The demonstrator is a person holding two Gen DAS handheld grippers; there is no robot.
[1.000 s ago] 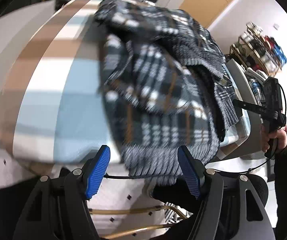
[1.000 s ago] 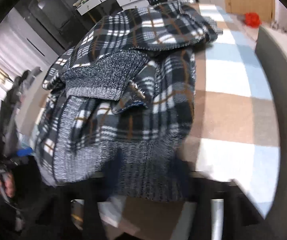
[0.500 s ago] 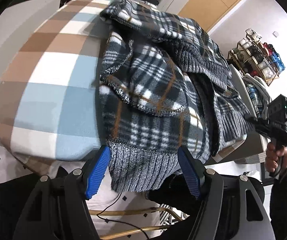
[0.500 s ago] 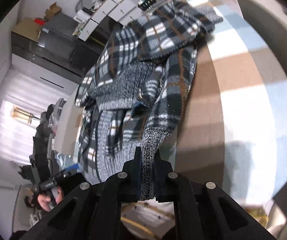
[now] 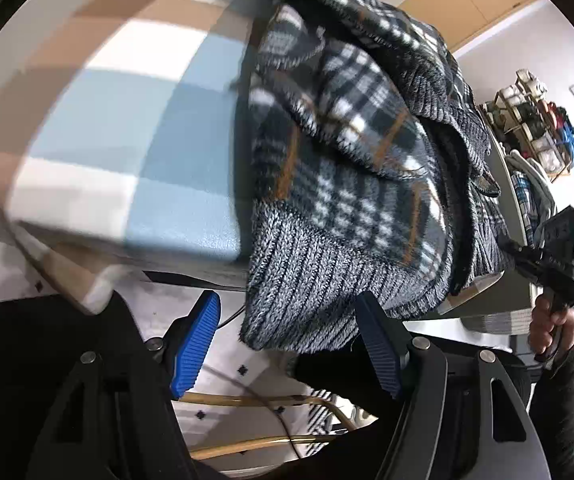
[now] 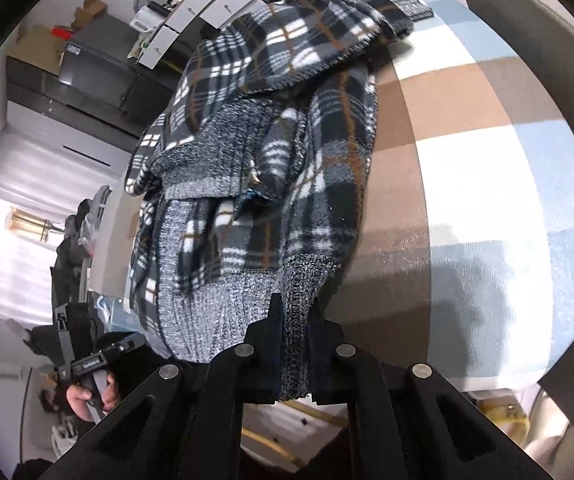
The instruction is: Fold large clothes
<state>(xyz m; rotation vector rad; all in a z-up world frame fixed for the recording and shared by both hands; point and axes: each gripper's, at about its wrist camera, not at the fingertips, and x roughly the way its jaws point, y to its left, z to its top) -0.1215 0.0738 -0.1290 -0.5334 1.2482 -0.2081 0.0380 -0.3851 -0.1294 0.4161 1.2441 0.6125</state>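
Observation:
A dark plaid fleece jacket (image 5: 367,148) with a grey ribbed knit hem lies bunched on the checked table (image 5: 135,140) and hangs over its near edge. My left gripper (image 5: 287,336) is open, its blue pads either side of the hanging knit hem (image 5: 311,288) without touching it. My right gripper (image 6: 295,320) is shut on the jacket's knit hem (image 6: 299,292) at the table edge. The jacket (image 6: 271,128) stretches away across the checked table (image 6: 479,184). The right gripper also shows in the left wrist view (image 5: 527,256).
White drawers and dark cabinets (image 6: 99,64) stand beyond the table's far end. A shelf of bags (image 5: 535,128) stands at the right wall. A grey padded rim (image 6: 527,24) borders the table. The tiled floor (image 5: 247,368) lies below.
My left gripper has dropped and moved closer to the hanging hem, still open. My right gripper closed on the knit hem between one second and half a second ago and keeps its hold.

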